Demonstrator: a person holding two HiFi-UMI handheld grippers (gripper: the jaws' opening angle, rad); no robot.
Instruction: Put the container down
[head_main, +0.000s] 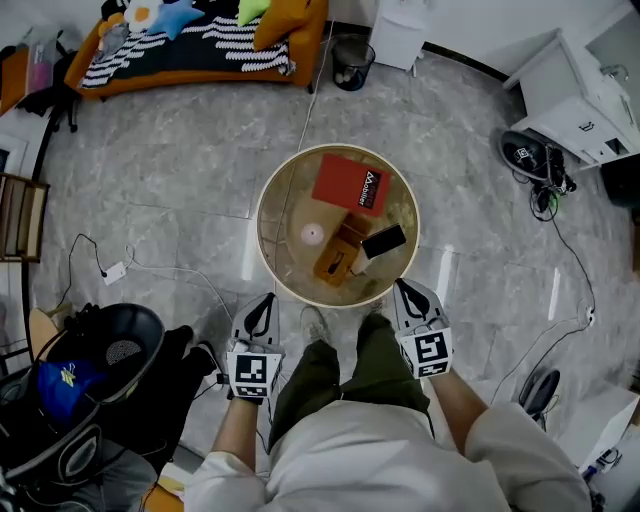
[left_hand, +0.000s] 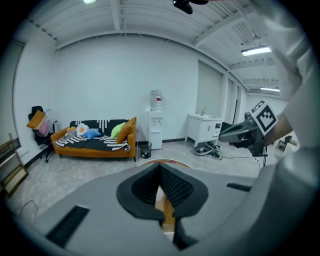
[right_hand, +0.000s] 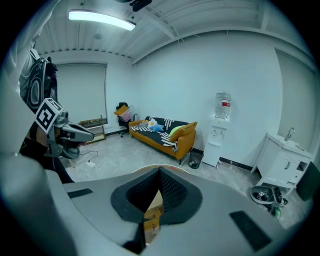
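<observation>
A wooden box-like container stands on the round table, towards its near edge. Against its right side lies a black flat thing. My left gripper hovers just off the table's near left rim, shut and holding nothing. My right gripper is at the near right rim, its jaws likewise together and empty. In the left gripper view the closed left gripper points at the table, and the container shows below its tips. The right gripper view shows the right gripper with the container beyond it.
A red book and a small pink disc also lie on the table. My legs stand between the grippers. A black chair with bags is at the near left; cables cross the floor. An orange sofa, a bin and white cabinets stand farther off.
</observation>
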